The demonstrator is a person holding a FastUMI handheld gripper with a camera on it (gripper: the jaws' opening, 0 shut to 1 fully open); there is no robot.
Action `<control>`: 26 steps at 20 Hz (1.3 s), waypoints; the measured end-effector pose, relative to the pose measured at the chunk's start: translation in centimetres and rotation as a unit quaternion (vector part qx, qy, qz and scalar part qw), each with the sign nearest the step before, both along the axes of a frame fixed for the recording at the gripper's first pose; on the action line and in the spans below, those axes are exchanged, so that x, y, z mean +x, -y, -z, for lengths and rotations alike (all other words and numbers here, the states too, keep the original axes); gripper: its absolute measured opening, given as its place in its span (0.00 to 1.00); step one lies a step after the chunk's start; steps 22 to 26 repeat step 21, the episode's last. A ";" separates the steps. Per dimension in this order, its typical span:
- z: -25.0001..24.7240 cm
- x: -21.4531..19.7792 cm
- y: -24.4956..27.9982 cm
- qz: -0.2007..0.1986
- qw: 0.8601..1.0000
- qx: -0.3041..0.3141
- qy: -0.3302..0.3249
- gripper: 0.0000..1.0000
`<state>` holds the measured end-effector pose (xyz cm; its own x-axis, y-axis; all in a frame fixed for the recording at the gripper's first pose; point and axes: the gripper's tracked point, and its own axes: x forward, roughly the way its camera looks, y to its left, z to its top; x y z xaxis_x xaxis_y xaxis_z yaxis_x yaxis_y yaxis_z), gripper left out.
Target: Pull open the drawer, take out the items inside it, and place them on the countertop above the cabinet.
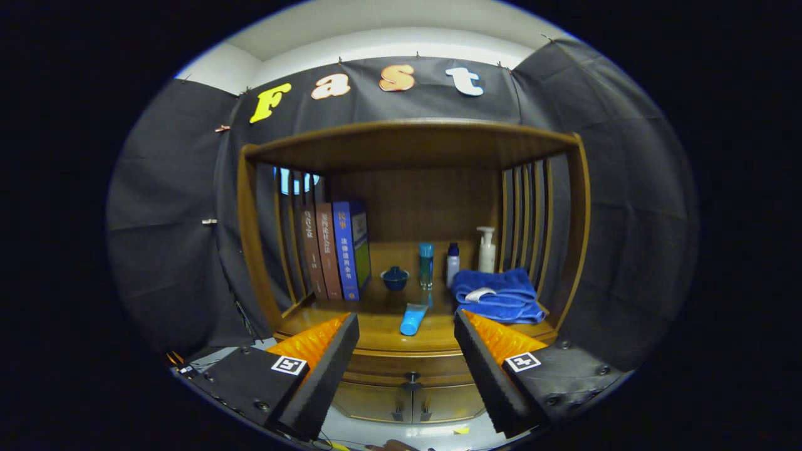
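Hand-held gripper (pixel 406 326) spread wide; drawer (pixel 410 366) apparently closed, well beyond.

Light is dim and warm, falling from above the wooden cabinet (pixel 410 147), whose top shelf throws shade over the back panel. The countertop (pixel 376 322) just ahead of the open gripper (pixel 407 329) shines softly. Fisheye bending bows the cabinet's posts outward. Focus is fair at the centre; the fingers (pixel 326 363) near the lens look soft, and the pale floor below them glares slightly
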<state>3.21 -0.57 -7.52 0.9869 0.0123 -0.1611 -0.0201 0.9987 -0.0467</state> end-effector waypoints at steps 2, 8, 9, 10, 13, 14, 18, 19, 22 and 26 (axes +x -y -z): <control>-1.9 -1.7 -1.0 -0.010 1.000 -0.009 0.022 0.99; -4.8 -5.7 -2.6 -0.019 0.998 -0.018 0.056 0.99; -5.0 -6.0 -2.8 -0.022 0.998 -0.018 0.059 0.99; -5.1 -6.0 -2.8 -0.023 0.998 -0.021 0.060 0.99; -4.8 -6.3 -2.6 -0.021 0.998 -0.027 0.055 0.98; -4.6 -6.3 -2.5 -0.020 0.998 -0.027 0.052 0.98; -4.1 -6.1 -2.1 -0.015 0.999 -0.025 0.040 0.97; -3.9 -6.0 -1.9 -0.014 0.999 -0.024 0.038 0.97; -3.7 -5.8 -1.6 -0.009 0.999 -0.024 0.034 0.97; -3.7 -5.8 -1.6 -0.009 0.999 -0.024 0.034 0.97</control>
